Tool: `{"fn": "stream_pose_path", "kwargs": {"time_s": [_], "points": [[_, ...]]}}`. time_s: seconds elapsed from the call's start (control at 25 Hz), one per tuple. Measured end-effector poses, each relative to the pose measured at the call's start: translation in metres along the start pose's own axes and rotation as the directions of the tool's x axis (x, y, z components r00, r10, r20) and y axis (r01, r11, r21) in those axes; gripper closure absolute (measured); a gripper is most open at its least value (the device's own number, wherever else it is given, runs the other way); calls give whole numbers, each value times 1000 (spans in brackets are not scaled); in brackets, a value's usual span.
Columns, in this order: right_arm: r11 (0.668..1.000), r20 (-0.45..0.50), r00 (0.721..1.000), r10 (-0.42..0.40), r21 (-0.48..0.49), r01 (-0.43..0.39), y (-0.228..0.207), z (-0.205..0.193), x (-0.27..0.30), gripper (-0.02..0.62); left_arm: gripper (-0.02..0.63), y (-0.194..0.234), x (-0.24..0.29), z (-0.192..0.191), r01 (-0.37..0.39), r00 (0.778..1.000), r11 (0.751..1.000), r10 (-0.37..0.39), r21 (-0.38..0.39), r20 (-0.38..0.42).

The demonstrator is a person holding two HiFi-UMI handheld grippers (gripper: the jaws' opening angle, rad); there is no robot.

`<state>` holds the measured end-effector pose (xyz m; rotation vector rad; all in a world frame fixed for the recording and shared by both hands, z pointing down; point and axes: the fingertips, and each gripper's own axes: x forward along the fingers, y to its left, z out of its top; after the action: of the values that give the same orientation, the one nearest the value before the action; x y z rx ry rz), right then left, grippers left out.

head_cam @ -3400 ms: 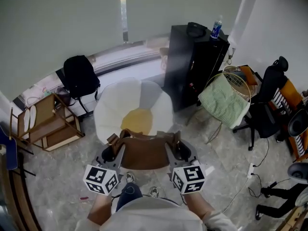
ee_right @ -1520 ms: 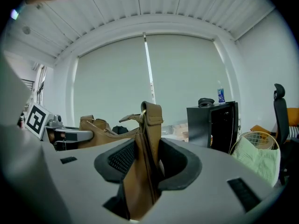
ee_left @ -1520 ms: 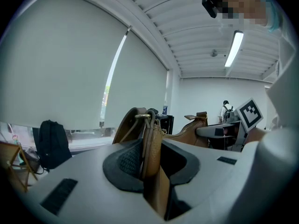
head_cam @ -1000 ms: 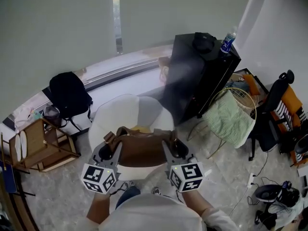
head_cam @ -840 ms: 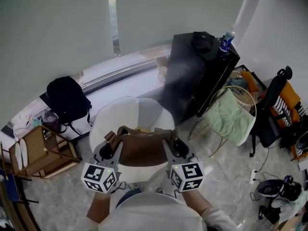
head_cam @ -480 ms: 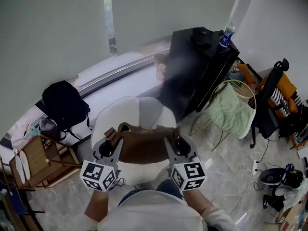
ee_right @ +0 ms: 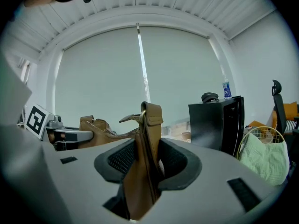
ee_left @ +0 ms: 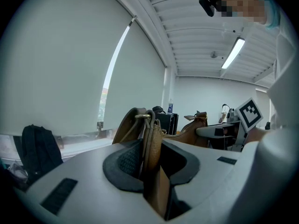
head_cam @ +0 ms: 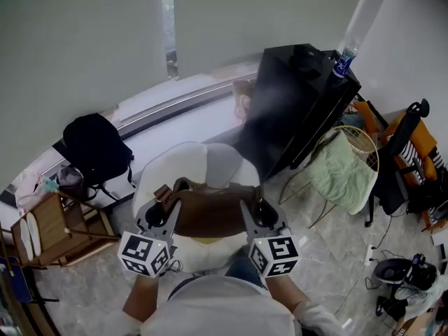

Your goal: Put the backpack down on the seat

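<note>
A brown leather backpack (head_cam: 210, 212) hangs between my two grippers, above the white round seat (head_cam: 175, 166) with a yellow centre. My left gripper (head_cam: 162, 212) is shut on the bag's left strap (ee_left: 150, 148), which stands up between its pads. On the other side, my right gripper (head_cam: 257, 208) is shut on the right strap (ee_right: 147, 139). In the left gripper view the bag's far corner (ee_left: 196, 125) and the right gripper (ee_left: 233, 129) show beyond the strap. The right gripper view shows the bag's top (ee_right: 93, 127) and the left gripper (ee_right: 65, 136).
A black cabinet (head_cam: 301, 110) with a water bottle (head_cam: 343, 61) and a cap stands at the seat's right. A black backpack (head_cam: 94, 149) leans at the left by a wooden rack (head_cam: 56, 233). A wire basket with green cloth (head_cam: 346, 170) and office chairs stand at the right.
Both grippers and the brown backpack have moved forward over the white seat, which now lies under the bag. The grips on the straps are unchanged.
</note>
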<state>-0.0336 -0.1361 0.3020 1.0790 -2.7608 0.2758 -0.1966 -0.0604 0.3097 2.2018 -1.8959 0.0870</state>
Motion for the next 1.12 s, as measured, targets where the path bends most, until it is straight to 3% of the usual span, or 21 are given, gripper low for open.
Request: {"fn": "stream_pose_path", "kwargs": {"time_s": [0.48,1.12], "points": [[997,-27,997,78,-14,-79,-58,7,56,419,502,6,68,2,-91,996,995,91,-28,-1],[995,-125,987,100,20,-98,-95,-57,136,419,500,50,138,-62,-116,991,991,110,-73,-80]]}}
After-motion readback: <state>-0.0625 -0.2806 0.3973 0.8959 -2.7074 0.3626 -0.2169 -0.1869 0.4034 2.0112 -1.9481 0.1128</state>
